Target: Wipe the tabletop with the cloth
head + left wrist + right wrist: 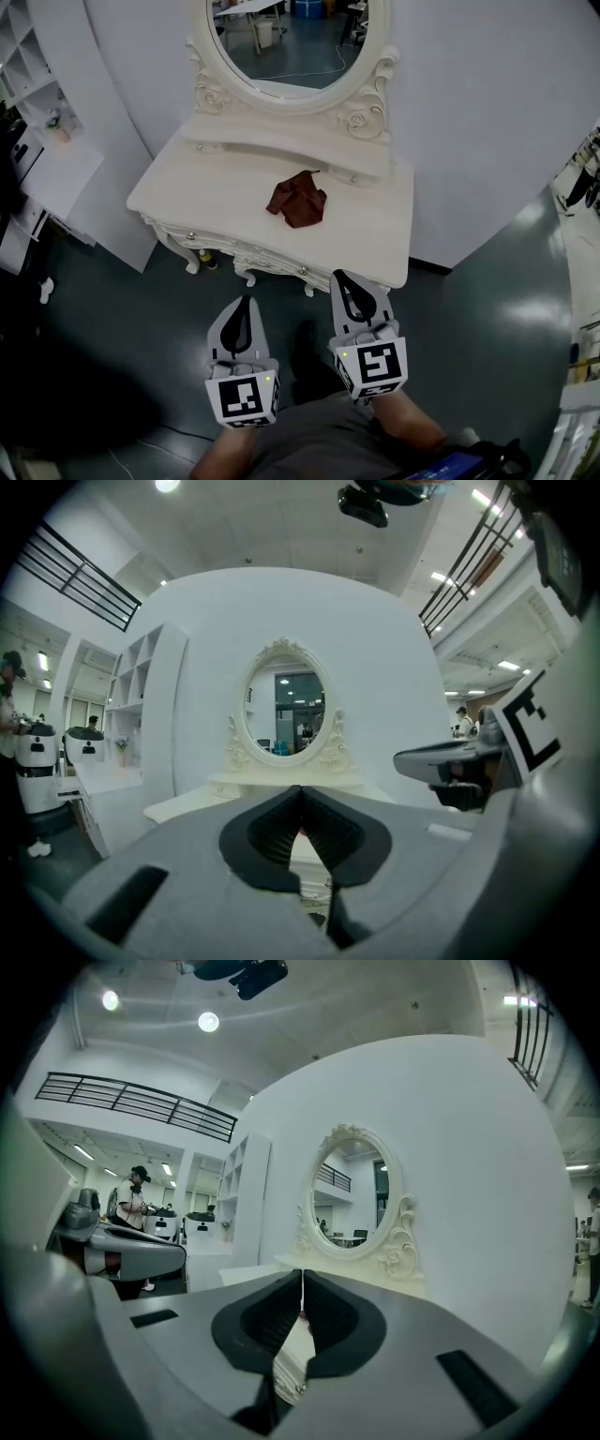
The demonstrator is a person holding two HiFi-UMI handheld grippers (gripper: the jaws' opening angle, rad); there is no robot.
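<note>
Where both are held side by side short of the table, left gripper (246, 301) and right gripper (338, 277) show jaws pressed together, nothing between; table (192, 178), white, beyond; cloth (298, 200), dark red, crumpled, near tabletop's middle, apart from both; oval mirror (291, 42) behind.

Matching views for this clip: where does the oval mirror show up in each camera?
Head view: the oval mirror sits at top centre, cut off by the upper edge.
Left gripper view: mid-frame, seen head-on.
Right gripper view: right of centre, seen at an angle.
Shared landmark: the white dressing table directly below it.
</note>
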